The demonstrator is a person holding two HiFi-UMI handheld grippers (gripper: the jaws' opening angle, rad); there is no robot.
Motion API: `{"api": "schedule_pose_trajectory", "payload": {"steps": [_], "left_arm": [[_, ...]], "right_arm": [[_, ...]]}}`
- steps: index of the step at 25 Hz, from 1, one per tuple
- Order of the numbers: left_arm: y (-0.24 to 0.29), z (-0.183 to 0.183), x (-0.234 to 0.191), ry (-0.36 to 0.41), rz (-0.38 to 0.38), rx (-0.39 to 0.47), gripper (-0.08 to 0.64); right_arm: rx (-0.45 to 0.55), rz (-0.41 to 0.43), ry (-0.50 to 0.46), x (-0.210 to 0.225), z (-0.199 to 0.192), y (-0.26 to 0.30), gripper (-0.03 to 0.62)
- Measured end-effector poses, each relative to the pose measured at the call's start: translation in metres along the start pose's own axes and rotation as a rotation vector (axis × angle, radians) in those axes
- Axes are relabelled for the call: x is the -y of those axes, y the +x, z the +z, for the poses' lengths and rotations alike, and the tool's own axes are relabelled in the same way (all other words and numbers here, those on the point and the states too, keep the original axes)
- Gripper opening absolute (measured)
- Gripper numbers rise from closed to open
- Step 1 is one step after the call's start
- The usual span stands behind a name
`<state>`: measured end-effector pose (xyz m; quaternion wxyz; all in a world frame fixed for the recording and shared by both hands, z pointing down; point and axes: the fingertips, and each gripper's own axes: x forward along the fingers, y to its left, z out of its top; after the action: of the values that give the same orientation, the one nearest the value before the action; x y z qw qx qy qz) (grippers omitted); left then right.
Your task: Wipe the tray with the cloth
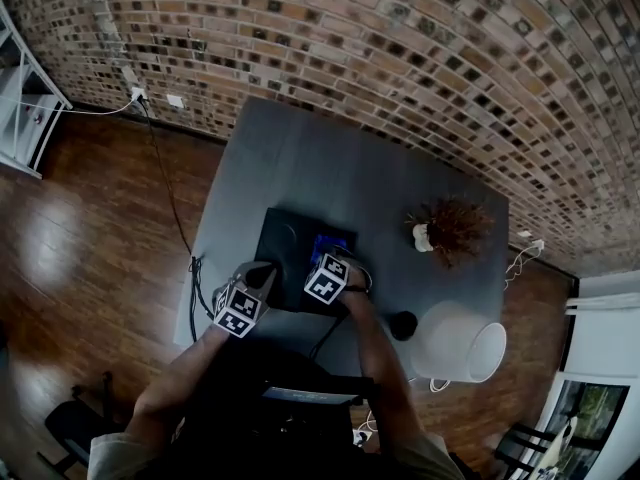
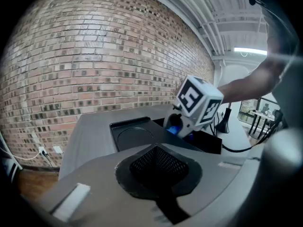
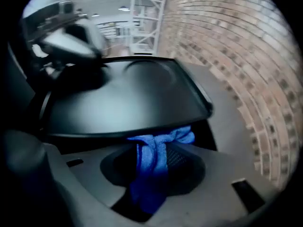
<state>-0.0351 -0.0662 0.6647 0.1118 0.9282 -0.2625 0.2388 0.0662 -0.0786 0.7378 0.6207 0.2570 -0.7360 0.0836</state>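
Note:
A black tray [image 1: 285,243] lies on the grey table [image 1: 330,168], towards its near edge. My right gripper [image 1: 342,261] points steeply down over the tray's right part and is shut on a blue cloth [image 1: 328,246]. In the right gripper view the cloth [image 3: 154,155] hangs bunched between the jaws just off the tray's rim [image 3: 123,103]. My left gripper [image 1: 262,276] rests at the tray's near left corner. Its jaws [image 2: 157,148] are shut with nothing seen between them. From there the tray [image 2: 132,136] lies ahead, with the right gripper [image 2: 179,126] and cloth on it.
A dried plant in a small pot [image 1: 450,226] stands on the table's right side. A white lamp shade [image 1: 460,343] and a small black round thing [image 1: 402,325] sit at the near right corner. Cables hang off the table's left edge. A brick wall runs behind.

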Motion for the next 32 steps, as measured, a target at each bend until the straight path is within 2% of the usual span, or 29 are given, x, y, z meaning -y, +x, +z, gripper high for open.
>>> {"api": "schedule_pose_trajectory", "payload": {"steps": [1,2,3,4,6,7,8,9,10,11,13,14,15,16,18,19,20,21,23,27,28,29,30,31,32], "left_arm": [[0.000,0.000,-0.001,0.002,0.000,0.000,0.003],[0.000,0.000,-0.001,0.002,0.000,0.000,0.003],[0.000,-0.001,0.000,0.002,0.000,-0.001,0.003],[0.000,-0.001,0.000,0.002,0.001,-0.002,0.003],[0.001,-0.001,0.000,0.008,0.002,-0.002,0.003],[0.002,-0.001,0.001,0.009,0.003,-0.002,0.003],[0.002,-0.001,0.001,0.009,0.003,-0.002,0.003],[0.002,-0.001,0.002,0.007,0.003,-0.004,0.003],[0.002,-0.001,0.002,0.007,0.004,-0.006,0.003],[0.002,-0.001,0.001,0.010,0.004,-0.008,0.003],[0.003,0.001,0.001,0.019,0.006,-0.010,0.003],[0.003,0.001,0.001,0.020,0.007,-0.011,0.003],[0.002,0.000,0.001,0.020,0.006,-0.011,0.003],[0.002,0.000,0.001,0.018,0.007,-0.009,0.003],[0.002,0.000,0.002,0.018,0.008,-0.006,0.003],[0.003,0.000,0.002,0.019,0.008,-0.006,0.003],[0.003,0.000,0.002,0.019,0.008,-0.007,0.003],[0.003,0.000,0.002,0.017,0.009,-0.008,0.003],[0.002,-0.001,0.002,0.017,0.012,-0.009,0.003],[0.003,0.000,0.000,0.017,0.019,-0.008,0.003],[0.003,-0.001,0.000,0.015,0.020,-0.008,0.003],[0.003,-0.002,0.001,0.015,0.020,-0.008,0.003],[0.003,-0.002,0.002,0.017,0.019,-0.008,0.003],[0.003,-0.002,0.002,0.019,0.018,-0.009,0.003],[0.003,-0.001,0.002,0.021,0.017,-0.008,0.003]], "right_arm": [[-0.010,0.095,-0.098,-0.022,-0.001,-0.006,0.149],[-0.017,0.153,-0.153,-0.036,-0.005,-0.010,0.149],[-0.016,0.152,-0.143,-0.035,-0.010,-0.011,0.149],[-0.005,0.093,-0.068,-0.019,-0.015,-0.009,0.149],[0.029,-0.090,0.175,0.036,-0.022,-0.004,0.150],[0.043,-0.150,0.281,0.057,-0.022,-0.002,0.150],[0.050,-0.172,0.344,0.067,-0.019,0.000,0.153],[0.050,-0.169,0.354,0.067,-0.014,0.005,0.157],[0.045,-0.152,0.310,0.058,-0.008,0.009,0.160],[0.037,-0.113,0.227,0.044,-0.004,0.012,0.158],[0.019,0.032,0.021,0.008,-0.001,0.008,0.153],[0.010,0.095,-0.046,-0.004,-0.001,0.002,0.153],[0.007,0.111,-0.055,-0.004,-0.003,-0.002,0.153],[0.012,0.073,-0.001,0.010,-0.006,-0.003,0.153],[0.035,-0.068,0.204,0.052,-0.012,-0.002,0.153],[0.042,-0.107,0.283,0.064,-0.012,0.001,0.158],[0.043,-0.120,0.310,0.066,-0.010,0.005,0.160],[0.040,-0.118,0.281,0.061,-0.006,0.010,0.161],[0.036,-0.045,0.120,0.032,0.000,0.011,0.160],[0.021,0.317,-0.325,-0.068,-0.011,-0.017,0.157],[0.020,0.391,-0.401,-0.089,-0.019,-0.024,0.157],[0.020,0.435,-0.430,-0.100,-0.025,-0.027,0.158],[0.021,0.438,-0.407,-0.096,-0.028,-0.026,0.156],[0.023,0.400,-0.339,-0.080,-0.029,-0.023,0.156],[0.026,0.325,-0.234,-0.052,-0.027,-0.018,0.156]]}}
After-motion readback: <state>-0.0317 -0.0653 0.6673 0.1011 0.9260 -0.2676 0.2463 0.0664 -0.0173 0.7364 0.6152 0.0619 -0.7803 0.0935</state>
